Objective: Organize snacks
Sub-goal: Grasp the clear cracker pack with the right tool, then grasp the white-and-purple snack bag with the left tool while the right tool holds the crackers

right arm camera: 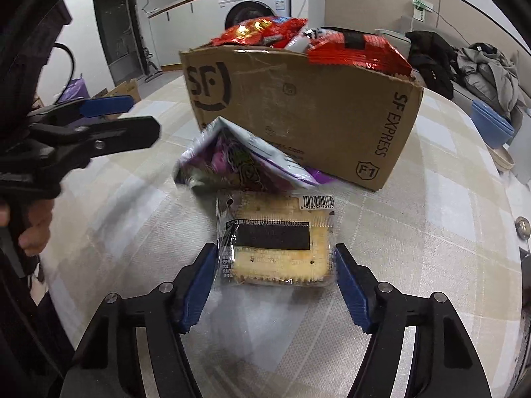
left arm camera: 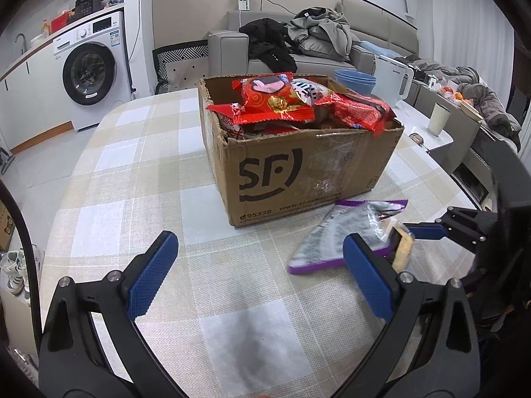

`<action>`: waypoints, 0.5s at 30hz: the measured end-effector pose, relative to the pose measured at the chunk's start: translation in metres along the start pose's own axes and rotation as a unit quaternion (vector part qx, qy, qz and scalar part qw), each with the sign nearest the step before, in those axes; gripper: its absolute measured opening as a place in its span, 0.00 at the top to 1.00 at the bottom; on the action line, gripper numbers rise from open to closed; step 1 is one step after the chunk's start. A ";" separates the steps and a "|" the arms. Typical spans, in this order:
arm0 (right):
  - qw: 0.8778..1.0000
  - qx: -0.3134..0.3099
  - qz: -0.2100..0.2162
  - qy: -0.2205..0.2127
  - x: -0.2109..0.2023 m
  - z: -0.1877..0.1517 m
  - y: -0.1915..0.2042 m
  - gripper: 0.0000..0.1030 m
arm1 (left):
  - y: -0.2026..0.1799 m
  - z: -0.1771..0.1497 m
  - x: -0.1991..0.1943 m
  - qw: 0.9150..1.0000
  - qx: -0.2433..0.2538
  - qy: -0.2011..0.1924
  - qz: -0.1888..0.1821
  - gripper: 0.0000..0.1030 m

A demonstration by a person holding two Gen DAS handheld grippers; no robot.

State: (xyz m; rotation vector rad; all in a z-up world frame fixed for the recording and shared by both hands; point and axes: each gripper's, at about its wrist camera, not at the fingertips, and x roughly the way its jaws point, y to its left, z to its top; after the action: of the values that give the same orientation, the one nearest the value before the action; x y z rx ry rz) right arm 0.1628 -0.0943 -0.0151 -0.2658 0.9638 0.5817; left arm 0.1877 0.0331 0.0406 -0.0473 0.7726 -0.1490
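A cardboard SF box (left arm camera: 298, 165) full of red snack packs (left arm camera: 278, 99) stands mid-table; it also shows in the right wrist view (right arm camera: 298, 106). A purple-and-grey snack bag (left arm camera: 332, 235) lies in front of it, blurred, and shows in the right wrist view (right arm camera: 239, 162). My right gripper (right arm camera: 275, 265) is shut on a clear-wrapped cracker pack (right arm camera: 278, 245), held above the table; the pack shows in the left wrist view (left arm camera: 403, 247). My left gripper (left arm camera: 262, 258) is open and empty, above the table left of the bag.
The table has a beige checked cloth (left arm camera: 132, 179). Blue bowls (left arm camera: 356, 79) sit behind the box. A white cup (left arm camera: 438, 119) stands on a side table at right. A sofa with clothes and a washing machine (left arm camera: 89, 73) are beyond.
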 end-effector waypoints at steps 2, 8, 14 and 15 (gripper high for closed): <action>1.000 -0.008 -0.001 -0.006 -0.008 0.001 0.001 0.31 | 0.000 -0.002 -0.001 1.000 0.001 0.000 0.000 0.03; 1.000 -0.007 -0.011 -0.020 -0.026 -0.002 -0.005 0.31 | 0.001 -0.003 0.001 1.000 0.001 0.004 -0.001 0.03; 0.999 0.021 -0.023 -0.033 -0.038 0.000 -0.030 0.31 | -0.007 -0.007 0.014 1.000 0.010 0.017 -0.011 0.03; 0.999 0.024 -0.023 -0.033 -0.038 0.000 -0.032 0.31 | -0.009 -0.008 0.018 1.000 0.013 0.019 -0.011 0.03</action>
State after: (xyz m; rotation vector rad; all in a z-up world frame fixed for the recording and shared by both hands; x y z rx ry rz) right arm 0.1644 -0.1335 0.0155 -0.2243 0.9046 0.5213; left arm 0.1935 0.0213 0.0236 -0.0287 0.8092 -0.1805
